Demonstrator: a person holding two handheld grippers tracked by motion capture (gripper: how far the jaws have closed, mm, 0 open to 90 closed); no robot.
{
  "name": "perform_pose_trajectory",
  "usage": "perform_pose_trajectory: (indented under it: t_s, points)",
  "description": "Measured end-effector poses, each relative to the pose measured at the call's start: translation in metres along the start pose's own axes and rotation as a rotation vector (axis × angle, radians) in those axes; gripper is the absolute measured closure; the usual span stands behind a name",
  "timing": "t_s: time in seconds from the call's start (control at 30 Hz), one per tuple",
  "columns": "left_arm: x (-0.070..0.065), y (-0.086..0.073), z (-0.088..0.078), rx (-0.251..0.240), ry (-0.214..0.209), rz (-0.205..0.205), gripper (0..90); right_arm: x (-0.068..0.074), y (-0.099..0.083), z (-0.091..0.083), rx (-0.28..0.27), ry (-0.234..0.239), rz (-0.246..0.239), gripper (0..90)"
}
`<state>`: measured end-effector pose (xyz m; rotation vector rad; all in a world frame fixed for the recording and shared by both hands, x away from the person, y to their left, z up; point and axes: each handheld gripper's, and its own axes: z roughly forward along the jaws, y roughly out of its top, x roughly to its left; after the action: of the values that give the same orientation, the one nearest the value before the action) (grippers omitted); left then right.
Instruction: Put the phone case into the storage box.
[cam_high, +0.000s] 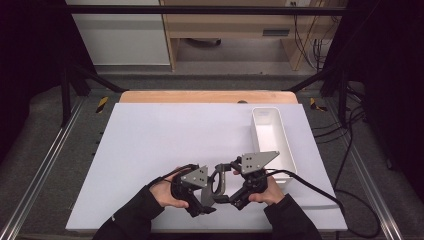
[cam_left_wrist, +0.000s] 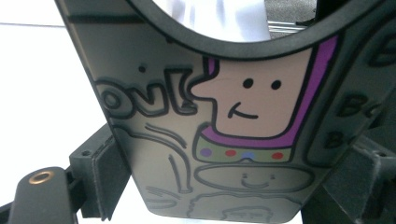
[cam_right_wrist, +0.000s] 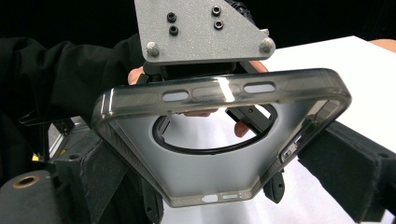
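Observation:
A smoky translucent phone case (cam_high: 218, 182) is held above the near edge of the white mat (cam_high: 165, 140), between my two grippers. My left gripper (cam_high: 202, 197) is shut on it. The left gripper view shows the case's printed back (cam_left_wrist: 224, 140) with a cartoon figure, both jaws pressed to its sides. My right gripper (cam_high: 235, 197) is shut on the case too. In the right gripper view the case's plain inside (cam_right_wrist: 215, 172), with its big round cutout, sits between the two jaws. Behind it I see the left gripper's grey plate (cam_right_wrist: 201, 30).
A long white bin (cam_high: 272, 137) stands on the right side of the mat, just beyond my right hand. The wooden table edge (cam_high: 207, 96) runs along the back. Metal rails flank the table, and cables lie on the floor at the right.

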<state>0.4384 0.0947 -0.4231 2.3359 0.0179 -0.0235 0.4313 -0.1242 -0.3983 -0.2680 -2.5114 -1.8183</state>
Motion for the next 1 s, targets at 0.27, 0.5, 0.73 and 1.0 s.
perform_pose_trajectory:
  t_s: [0.27, 0.5, 0.73, 1.0]
  points:
    - [-0.0001, -0.0004, 0.0013, 0.007, -0.002, 0.001, 11.7, -0.0002, -0.0008, 0.0009, -0.002, 0.003, -0.007, 10.2]
    - [0.0004, -0.0006, 0.0016, 0.005, -0.006, -0.003, 11.6, 0.0001, -0.0007, 0.0005, -0.002, -0.003, -0.014, 11.3]
    - [0.0009, -0.0009, 0.0024, 0.013, -0.011, -0.004, 11.4, 0.0000, -0.0009, 0.0008, 0.005, -0.003, -0.014, 12.0]
    - [0.0008, -0.0002, 0.0017, 0.007, -0.012, -0.008, 11.0, -0.0006, 0.0001, -0.0001, 0.007, -0.001, -0.008, 12.4]
